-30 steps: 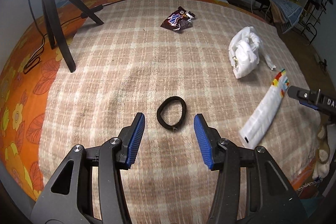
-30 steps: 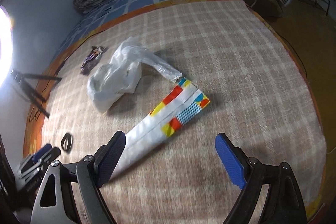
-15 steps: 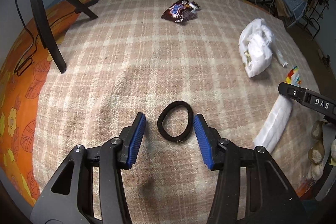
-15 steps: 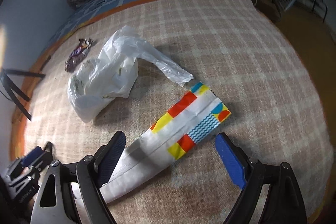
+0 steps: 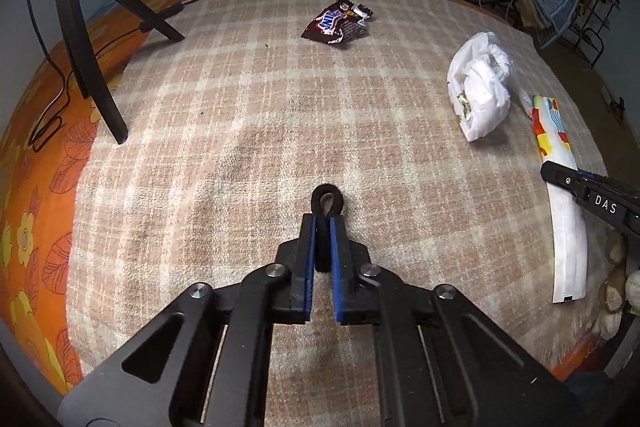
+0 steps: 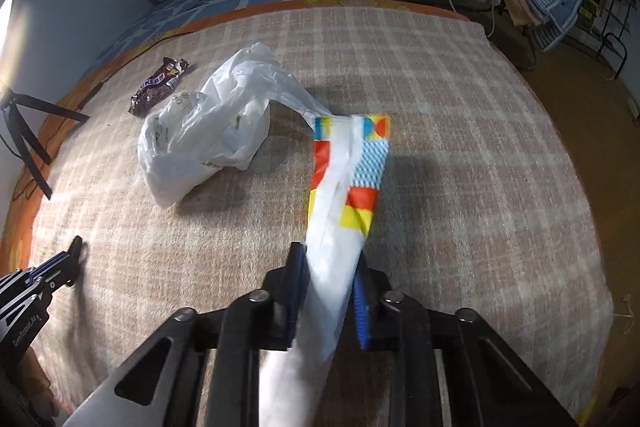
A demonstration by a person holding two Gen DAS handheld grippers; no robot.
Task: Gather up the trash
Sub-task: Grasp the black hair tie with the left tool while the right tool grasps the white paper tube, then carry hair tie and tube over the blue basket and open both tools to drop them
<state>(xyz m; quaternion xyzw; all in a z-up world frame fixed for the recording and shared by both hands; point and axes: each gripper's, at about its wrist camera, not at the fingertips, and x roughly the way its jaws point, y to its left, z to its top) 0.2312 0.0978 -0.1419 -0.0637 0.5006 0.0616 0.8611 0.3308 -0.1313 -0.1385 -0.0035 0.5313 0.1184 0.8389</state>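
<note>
While left tongs (image 5: 322,223) pinch hair tie (image 5: 327,198) — "DAS" marks right tongs (image 5: 592,197).

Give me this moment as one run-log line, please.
left gripper: shut on hair tie | right gripper: shut on wrapper | on blanket: candy wrapper, bag

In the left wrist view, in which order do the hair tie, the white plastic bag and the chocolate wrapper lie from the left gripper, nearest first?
1. Black hair tie: pinched between the fingers of the left gripper.
2. White plastic bag: farther, to the right on the blanket.
3. Chocolate wrapper: farthest, straight ahead near the blanket's far edge.
</note>
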